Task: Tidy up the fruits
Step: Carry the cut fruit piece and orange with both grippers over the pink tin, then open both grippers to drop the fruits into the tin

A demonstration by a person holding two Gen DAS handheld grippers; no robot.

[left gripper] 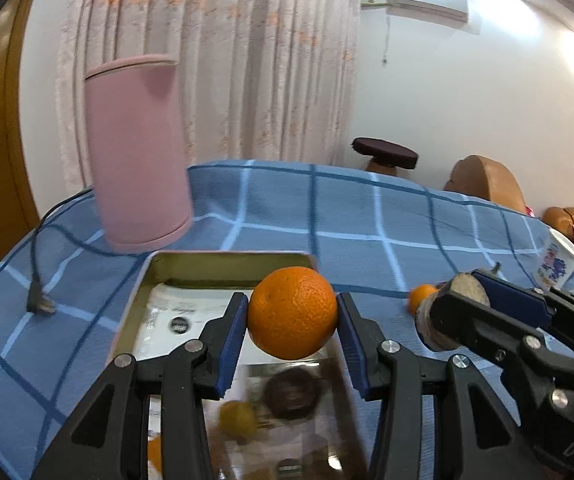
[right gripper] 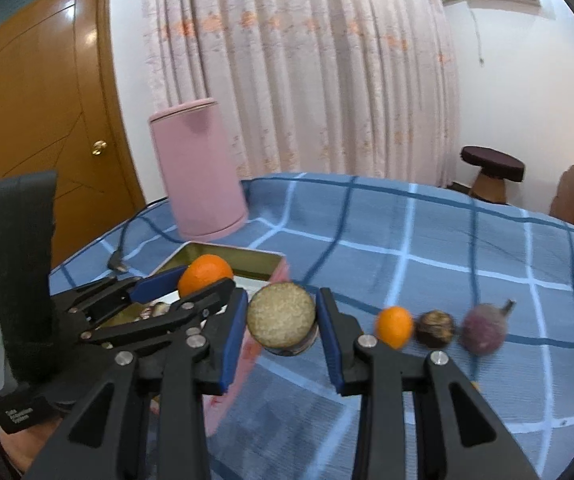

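Note:
My left gripper [left gripper: 291,305] is shut on a large orange [left gripper: 293,322], held above a shallow metal tin tray [left gripper: 229,259]. Blurred dark and yellow round shapes lie on the tray's shiny floor; I cannot tell fruit from reflection. My right gripper [right gripper: 281,314] is shut on a round thing with a rough tan face [right gripper: 281,318]. It hangs just right of the tray's pink outer wall [right gripper: 243,360]. On the cloth to its right lie a small orange [right gripper: 394,326], a dark brown fruit [right gripper: 435,328] and a purple fruit with a stem [right gripper: 483,332].
A tall pink cylinder [left gripper: 139,152] stands behind the tray on the blue checked cloth [right gripper: 427,240]. A dark cable with a plug [left gripper: 41,304] lies at the left. A printed white mug [left gripper: 559,260] stands at the right. Beyond are a curtain, a stool and a wooden door.

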